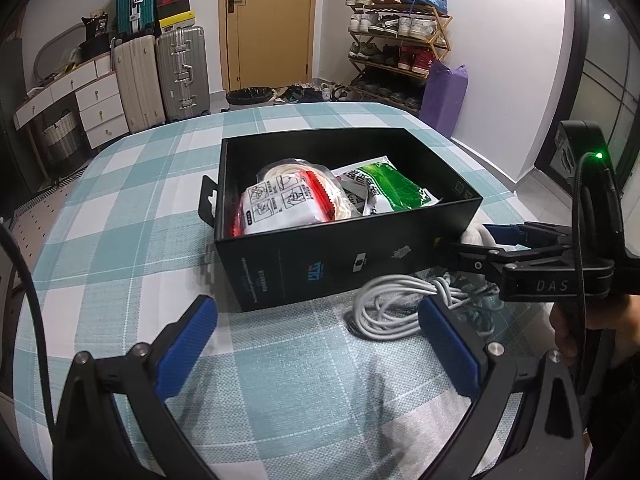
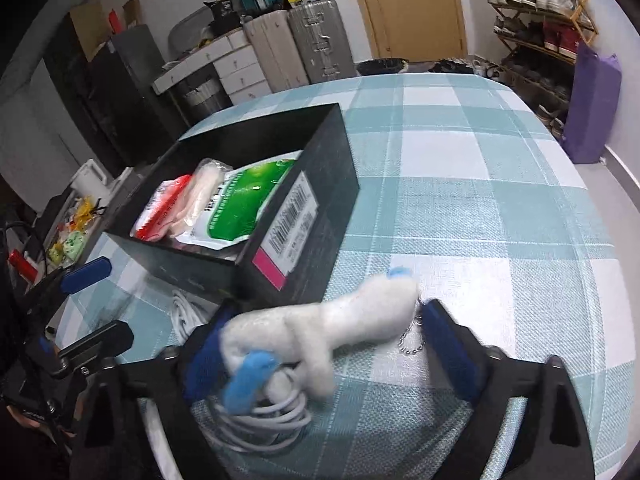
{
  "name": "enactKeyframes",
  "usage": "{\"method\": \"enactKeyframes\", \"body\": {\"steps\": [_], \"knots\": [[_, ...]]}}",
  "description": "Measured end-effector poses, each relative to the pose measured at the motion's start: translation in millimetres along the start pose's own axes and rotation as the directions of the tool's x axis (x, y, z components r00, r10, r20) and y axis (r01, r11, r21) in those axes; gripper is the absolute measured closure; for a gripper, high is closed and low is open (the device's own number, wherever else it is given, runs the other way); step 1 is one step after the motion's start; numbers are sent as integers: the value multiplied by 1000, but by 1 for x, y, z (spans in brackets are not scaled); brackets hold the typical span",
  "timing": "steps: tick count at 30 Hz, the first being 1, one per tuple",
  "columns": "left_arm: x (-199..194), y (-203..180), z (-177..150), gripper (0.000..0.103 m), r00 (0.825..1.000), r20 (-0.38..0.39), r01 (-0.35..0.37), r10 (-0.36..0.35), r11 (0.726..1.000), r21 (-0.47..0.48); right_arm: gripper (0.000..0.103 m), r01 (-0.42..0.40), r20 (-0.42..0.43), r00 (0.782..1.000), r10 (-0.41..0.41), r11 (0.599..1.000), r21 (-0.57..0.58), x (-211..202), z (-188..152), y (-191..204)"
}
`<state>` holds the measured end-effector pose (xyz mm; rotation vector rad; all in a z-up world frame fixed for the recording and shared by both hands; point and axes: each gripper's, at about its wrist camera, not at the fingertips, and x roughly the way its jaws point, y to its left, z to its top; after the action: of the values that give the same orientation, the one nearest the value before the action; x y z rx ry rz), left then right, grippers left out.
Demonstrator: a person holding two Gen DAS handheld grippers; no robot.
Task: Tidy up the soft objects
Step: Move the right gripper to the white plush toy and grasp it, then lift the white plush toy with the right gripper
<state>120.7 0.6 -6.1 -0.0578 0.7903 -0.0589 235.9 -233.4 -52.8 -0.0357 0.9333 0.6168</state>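
Note:
A white plush toy (image 2: 320, 328) with blue tips and a small metal chain lies blurred between the blue pads of my right gripper (image 2: 320, 344), just above the checked cloth. The left pad touches it and the right pad stands slightly off its head, so the jaws are open around it. A coiled white cable (image 2: 264, 412) lies under the toy. Just beyond stands an open black box (image 1: 320, 264) holding a red-and-white packet (image 1: 284, 200) and a green packet (image 1: 396, 188). My left gripper (image 1: 320, 344) hangs open and empty in front of the box, with the cable (image 1: 396, 308) by its right finger.
The table with its teal checked cloth (image 1: 120, 240) drops off at rounded edges. Behind it are suitcases (image 1: 160, 72), a white drawer unit (image 1: 96, 108), a wooden door (image 1: 268, 24), a shoe rack (image 1: 400, 40) and a purple bag (image 1: 444, 96). A person's hand (image 1: 568, 328) grips the right tool.

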Motion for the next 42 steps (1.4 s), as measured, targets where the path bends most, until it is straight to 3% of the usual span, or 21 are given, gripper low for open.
{"method": "enactKeyframes", "body": {"steps": [2, 6, 8, 17, 23, 29, 34, 42], "knots": [[1, -1, 0, 2, 1000, -2, 1, -1, 1000, 0, 27, 1, 6, 1000, -1, 1000, -10, -2, 0, 2], [1, -1, 0, 2, 1000, -2, 1, -1, 1000, 2, 52, -13, 19, 1000, 14, 1000, -25, -8, -3, 5], [0, -2, 0, 2, 1000, -1, 2, -2, 1000, 3, 57, -27, 10, 1000, 28, 999, -25, -9, -4, 6], [-1, -4, 2, 2, 1000, 1, 3, -3, 1000, 3, 57, -57, 38, 998, 56, 997, 45, -25, -16, -10], [1, -10, 1, 2, 1000, -6, 17, -17, 1000, 19, 65, -78, 73, 995, 74, 996, 47, -36, -19, -11], [1, -23, -2, 2, 998, -17, 54, -53, 997, 54, 65, -175, 71, 983, 169, 980, 96, -44, -33, -14], [1, -32, -6, 2, 996, -35, 89, -87, 994, 68, 65, -230, 43, 973, 227, 971, 68, -45, -43, 1], [0, -44, -16, 2, 984, -81, 169, -162, 982, 89, 65, -241, 64, 969, 237, 968, 67, -58, -54, 7]]}}
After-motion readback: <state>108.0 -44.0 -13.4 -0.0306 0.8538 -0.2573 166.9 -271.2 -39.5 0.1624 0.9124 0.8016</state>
